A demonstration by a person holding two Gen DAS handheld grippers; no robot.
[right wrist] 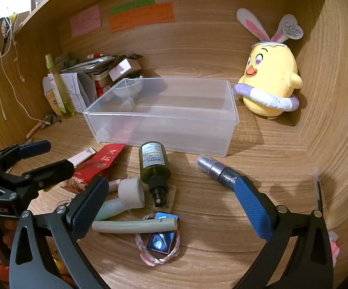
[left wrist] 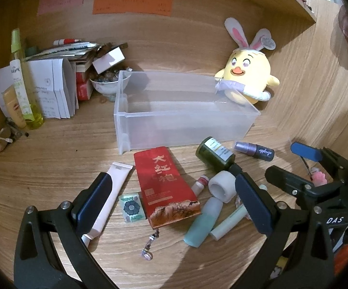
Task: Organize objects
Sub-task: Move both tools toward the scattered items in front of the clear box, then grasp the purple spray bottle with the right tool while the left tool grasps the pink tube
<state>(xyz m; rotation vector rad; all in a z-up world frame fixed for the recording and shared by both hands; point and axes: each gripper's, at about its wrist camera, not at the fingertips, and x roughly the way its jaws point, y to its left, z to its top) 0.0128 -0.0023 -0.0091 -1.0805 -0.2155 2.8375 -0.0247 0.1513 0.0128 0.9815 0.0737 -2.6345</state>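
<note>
The left gripper hangs over the wooden desk with its two dark, textured fingers spread wide and holding nothing; between them lie one flat red pouch printed with white characters and one small square sachet, and one pale pink tube passes partly under the left finger. The right gripper is likewise wide apart and empty, its two blue knurled fingers flanking one long pale green tube, one braided pink-and-white ring around a shiny blue packet, one white cylindrical cap and one dark green glass spray bottle lying on its side. One metallic purple cylinder lies with its dark end just beside the right finger. Behind all these stands one clear rectangular plastic bin, nothing in it. One yellow plush chick with two rabbit ears sits just beside the bin's right end. Three coloured paper notes are stuck on the back panel.
</note>
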